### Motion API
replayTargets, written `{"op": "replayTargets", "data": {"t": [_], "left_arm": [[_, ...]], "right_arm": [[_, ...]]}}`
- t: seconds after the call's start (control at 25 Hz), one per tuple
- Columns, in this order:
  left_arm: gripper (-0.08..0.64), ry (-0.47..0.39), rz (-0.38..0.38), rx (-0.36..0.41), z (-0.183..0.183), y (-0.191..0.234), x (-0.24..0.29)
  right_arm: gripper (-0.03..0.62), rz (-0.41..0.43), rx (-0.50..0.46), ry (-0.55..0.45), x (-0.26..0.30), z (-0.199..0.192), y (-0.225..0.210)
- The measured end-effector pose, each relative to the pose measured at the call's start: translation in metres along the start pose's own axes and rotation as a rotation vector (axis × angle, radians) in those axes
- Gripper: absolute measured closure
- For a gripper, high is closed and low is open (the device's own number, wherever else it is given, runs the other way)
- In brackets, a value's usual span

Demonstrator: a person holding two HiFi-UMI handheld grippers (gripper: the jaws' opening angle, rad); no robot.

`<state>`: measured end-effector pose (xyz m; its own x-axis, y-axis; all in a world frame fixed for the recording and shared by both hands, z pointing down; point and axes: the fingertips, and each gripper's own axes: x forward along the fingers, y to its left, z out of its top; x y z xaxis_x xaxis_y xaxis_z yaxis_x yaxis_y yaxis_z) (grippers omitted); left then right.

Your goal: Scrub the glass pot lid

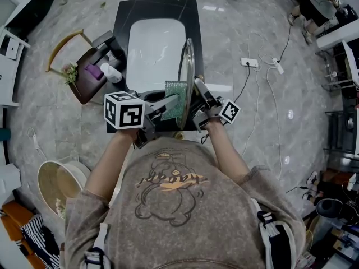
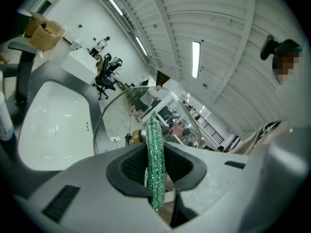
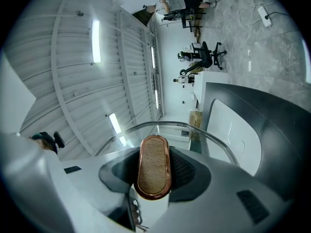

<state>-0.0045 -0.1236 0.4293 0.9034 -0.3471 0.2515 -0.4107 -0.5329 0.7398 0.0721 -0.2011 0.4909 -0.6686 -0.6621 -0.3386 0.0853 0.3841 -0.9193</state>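
In the head view the glass pot lid (image 1: 187, 72) stands on edge over the white sink (image 1: 152, 43). My right gripper (image 1: 197, 98) is shut on the lid's handle. In the right gripper view that handle (image 3: 154, 171), an oval with a wood face and a copper rim, fills the gap between the jaws of my right gripper (image 3: 154, 178), and the lid's metal rim (image 3: 194, 128) arcs beyond. My left gripper (image 1: 168, 105) is shut on a green scrub pad (image 1: 175, 98), which lies against the lid's left face. The left gripper view shows the pad (image 2: 155, 159) edge-on between the jaws, with the lid's rim (image 2: 104, 111) behind it.
The sink sits in a dark counter (image 1: 190, 15) with a faucet (image 1: 107, 42) at its left. A white bottle (image 1: 111, 73) and a purple item lie on a brown stool (image 1: 84, 86) beside it. A power strip (image 1: 249, 62) with cables lies on the floor at right, a round basket (image 1: 56, 185) at lower left.
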Motion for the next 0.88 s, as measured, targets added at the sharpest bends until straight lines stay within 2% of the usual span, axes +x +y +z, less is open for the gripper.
{"op": "replayTargets", "data": {"t": [0.16, 0.36, 0.56, 0.88], "left_arm": [[0.476, -0.037, -0.05, -0.024, 0.013, -0.011, -0.004], [0.476, -0.072, -0.072, -0.051, 0.025, -0.013, -0.009], [0.476, -0.089, -0.049, -0.055, 0.031, -0.011, -0.008], [0.476, -0.059, 0.027, -0.032, 0.02, 0.01, -0.003]], "right_arm": [[0.411, 0.004, 0.008, -0.003, -0.005, -0.002, -0.002], [0.411, -0.003, 0.001, 0.01, -0.008, -0.006, -0.003], [0.411, 0.008, 0.011, 0.019, -0.009, -0.011, 0.003], [0.411, 0.026, 0.029, 0.036, -0.006, -0.024, 0.011]]}}
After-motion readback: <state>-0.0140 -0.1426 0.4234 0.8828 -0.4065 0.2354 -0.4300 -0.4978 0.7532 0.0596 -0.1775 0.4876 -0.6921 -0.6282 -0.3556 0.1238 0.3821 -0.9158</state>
